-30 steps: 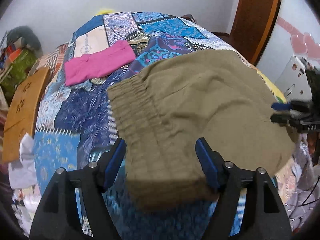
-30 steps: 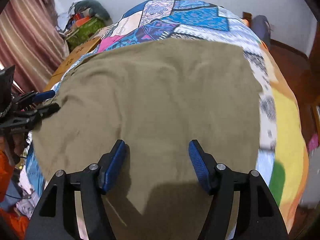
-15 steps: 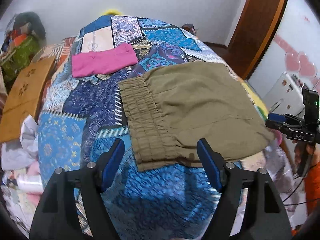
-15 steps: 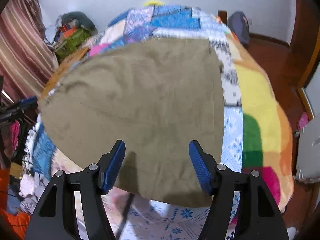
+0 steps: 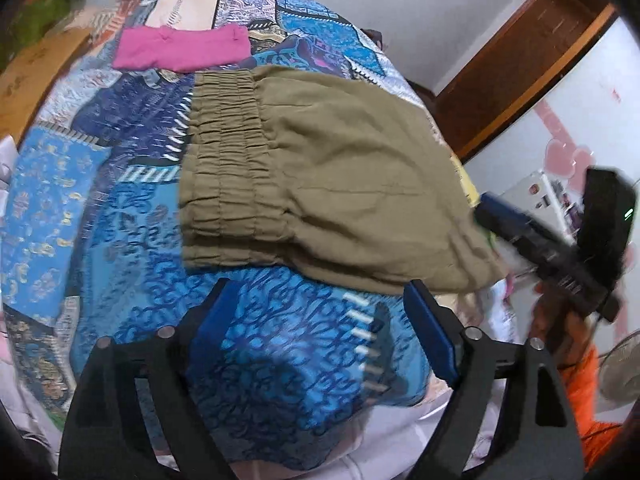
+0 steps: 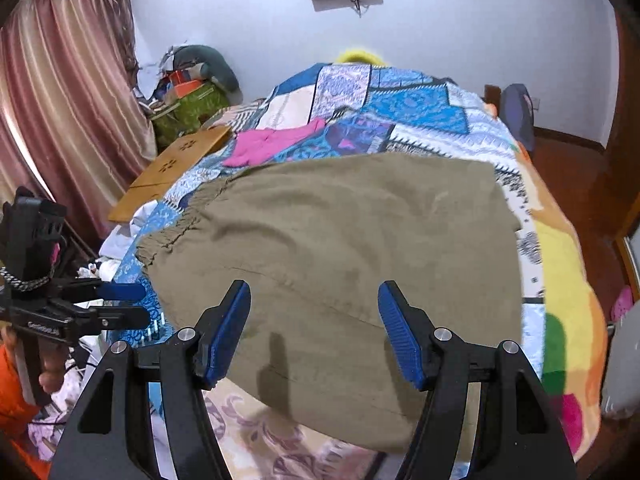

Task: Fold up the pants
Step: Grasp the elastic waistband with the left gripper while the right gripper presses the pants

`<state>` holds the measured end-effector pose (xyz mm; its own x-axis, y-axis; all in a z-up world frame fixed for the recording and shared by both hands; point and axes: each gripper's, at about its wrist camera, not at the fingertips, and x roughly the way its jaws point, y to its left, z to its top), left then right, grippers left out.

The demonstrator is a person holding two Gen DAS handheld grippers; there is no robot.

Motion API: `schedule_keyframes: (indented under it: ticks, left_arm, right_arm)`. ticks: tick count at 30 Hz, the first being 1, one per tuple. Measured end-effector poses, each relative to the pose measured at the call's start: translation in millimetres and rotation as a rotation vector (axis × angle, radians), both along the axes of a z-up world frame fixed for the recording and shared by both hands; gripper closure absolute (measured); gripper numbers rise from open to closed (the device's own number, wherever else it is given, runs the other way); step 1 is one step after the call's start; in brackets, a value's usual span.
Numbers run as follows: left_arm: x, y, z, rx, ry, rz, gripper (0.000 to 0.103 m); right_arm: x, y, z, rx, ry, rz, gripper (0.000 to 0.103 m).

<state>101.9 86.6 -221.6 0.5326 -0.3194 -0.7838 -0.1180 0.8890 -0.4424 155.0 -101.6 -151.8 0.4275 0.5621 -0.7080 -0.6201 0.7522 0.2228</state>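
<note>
Since the olive pants (image 5: pixel 328 176) lie flat on the patchwork bedspread (image 5: pixel 80 200), with the gathered elastic waistband (image 5: pixel 224 152) at one end and the rest spread toward the near edge of the bed, we judge them light, limp cloth that will sag and drape wherever it is not supported. We expect the waistband to be the thickest, firmest part and so the surest place to pinch; a corner of the hem near the bed's edge looks like the other good hold. Our left gripper (image 5: pixel 316 320) hovers above the bedspread just short of the pants, its jaws opening with nothing between them. Our right gripper (image 6: pixel 314 324) hangs over the plain end of the cloth, spread and empty. A folded pink garment (image 5: pixel 180 48) lies farther up the bed, apart from the pants.
</note>
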Motion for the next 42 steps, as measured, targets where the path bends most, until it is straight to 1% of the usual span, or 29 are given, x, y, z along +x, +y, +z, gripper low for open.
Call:
schedule_keyframes:
  ticks: [2, 4, 6, 8, 11, 15, 18, 20, 21, 23, 25, 27, 31, 36, 38, 41, 42]
  left_arm:
    - [5.6, 3.6, -2.7, -0.071, -0.002, 0.022, 0.014]
    - [11.5, 7.0, -5.0, -0.108, -0.002, 0.034, 0.012]
    - [17.8, 9.2, -7.4, -0.133, -0.009, 0.051, 0.011]
    - [22.5, 11.1, -9.8, -0.141, -0.013, 0.062, 0.011]
    - [33.2, 16.0, -12.4, -0.164, -0.02, 0.093, 0.011]
    - [48.9, 23.5, -14.5, -0.178, -0.023, 0.135, 0.011]
    - [60.8, 28.8, -14.8, -0.166, -0.022, 0.174, 0.018]
    - [67.3, 32.1, -15.7, -0.14, -0.018, 0.197, 0.033]
    - [70.2, 35.1, -16.8, -0.123, -0.015, 0.214, 0.038]
    - [73.8, 40.2, -17.9, -0.099, -0.014, 0.229, 0.056]
    - [75.3, 44.1, -18.2, -0.077, -0.014, 0.223, 0.061]
    - [76.2, 42.8, -16.2, -0.037, -0.024, 0.21, 0.064]
    - [70.8, 29.3, -2.2, 0.123, -0.073, 0.178, 0.067]
    - [56.1, 25.1, 19.9, 0.293, -0.143, 0.174, 0.069]
    - [48.6, 27.9, 27.7, 0.356, -0.164, 0.185, 0.069]
    - [31.2, 35.1, 42.4, 0.462, -0.2, 0.209, 0.069]
    - [25.4, 37.0, 45.8, 0.484, -0.209, 0.216, 0.069]
  right_arm:
    - [-1.4, 4.6, -7.7, -0.019, 0.01, 0.0, 0.04]
    - [-0.1, 9.7, -17.7, -0.04, 0.024, 0.004, 0.04]
    - [2.9, 10.9, -26.4, -0.045, 0.058, 0.008, 0.04]
    - [3.9, 11.7, -35.1, -0.049, 0.077, 0.011, 0.04]
    - [-2.5, 12.8, -34.5, -0.064, 0.046, 0.028, 0.038]
    - [-3.1, 10.3, -34.4, -0.052, 0.055, 0.035, 0.038]
    - [-3.2, 10.0, -35.0, -0.041, 0.059, 0.04, 0.037]
    - [-3.5, 9.4, -34.9, -0.038, 0.06, 0.04, 0.037]
    - [-3.1, 9.5, -34.8, -0.038, 0.061, 0.04, 0.037]
    - [-3.0, 9.6, -34.5, -0.039, 0.062, 0.038, 0.037]
    - [-2.4, 9.9, -33.9, -0.041, 0.066, 0.036, 0.038]
    - [-1.7, 11.0, -32.6, -0.046, 0.072, 0.038, 0.038]
    - [4.1, 15.2, -28.3, -0.062, 0.093, 0.036, 0.037]
    - [21.4, 23.3, -15.9, 0.012, 0.134, -0.001, 0.037]
    - [27.1, 34.7, -11.2, 0.029, 0.143, 0.006, 0.037]
    - [30.2, 57.0, -9.6, 0.014, 0.145, 0.03, 0.037]
    - [30.3, 68.7, -10.8, 0.007, 0.156, 0.049, 0.037]
